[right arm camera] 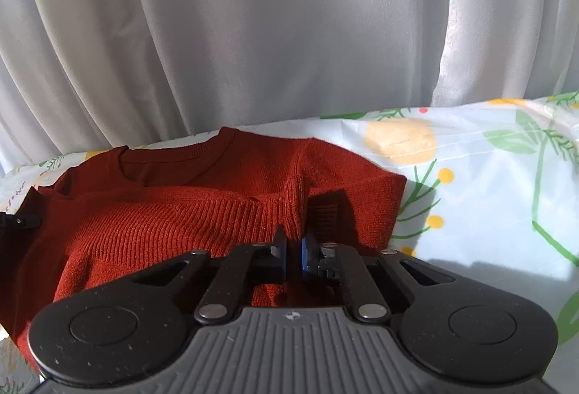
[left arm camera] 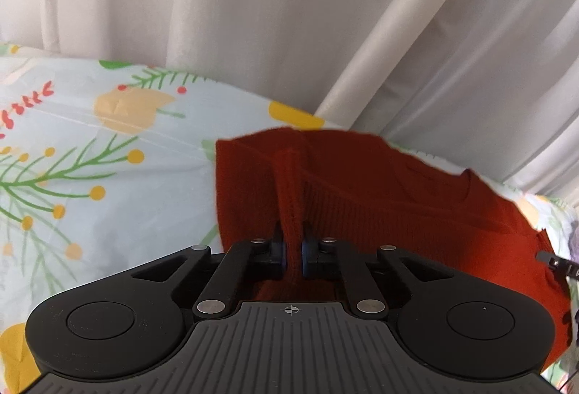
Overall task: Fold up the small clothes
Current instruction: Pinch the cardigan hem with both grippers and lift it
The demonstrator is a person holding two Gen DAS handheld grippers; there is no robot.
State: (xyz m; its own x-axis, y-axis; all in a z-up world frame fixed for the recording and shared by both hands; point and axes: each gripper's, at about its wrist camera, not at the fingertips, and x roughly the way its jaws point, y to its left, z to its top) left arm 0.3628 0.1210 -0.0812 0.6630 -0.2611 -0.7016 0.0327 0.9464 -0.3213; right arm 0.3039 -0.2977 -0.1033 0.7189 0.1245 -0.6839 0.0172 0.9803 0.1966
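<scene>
- Left wrist view: one left gripper (left arm camera: 291,249) is seen, its jaws drawn narrow and pinched on a raised ridge of knit.
- One red sweater (left arm camera: 380,198) is counted, lying on one flowered sheet (left arm camera: 90,148) near the far edge, just before one pale curtain (left arm camera: 253,14).
- The ribbed hem is seen carried up over the body of the sweater; the step in hand is judged to be the fold of the lower half up toward the neck.
- A dark tip at the right edge is taken to be the other gripper, though too little of it shows to be sure.
- Right wrist view: one right gripper (right arm camera: 294,251) is seen, jaws narrow, clamped on the ribbed hem of the same sweater (right arm camera: 163,213).
- One round collar (right arm camera: 173,159) is counted, lying beyond the hem and not yet covered.
- The sheet (right arm camera: 488,177) is bare to the right of the sweater; the curtain (right arm camera: 253,32) hangs behind.
- Next move, as judged: both held points are to be carried level to the collar, the hem laid square, and only then both grips let go.
- Total: two grippers, one sweater, one sheet, one curtain.
</scene>
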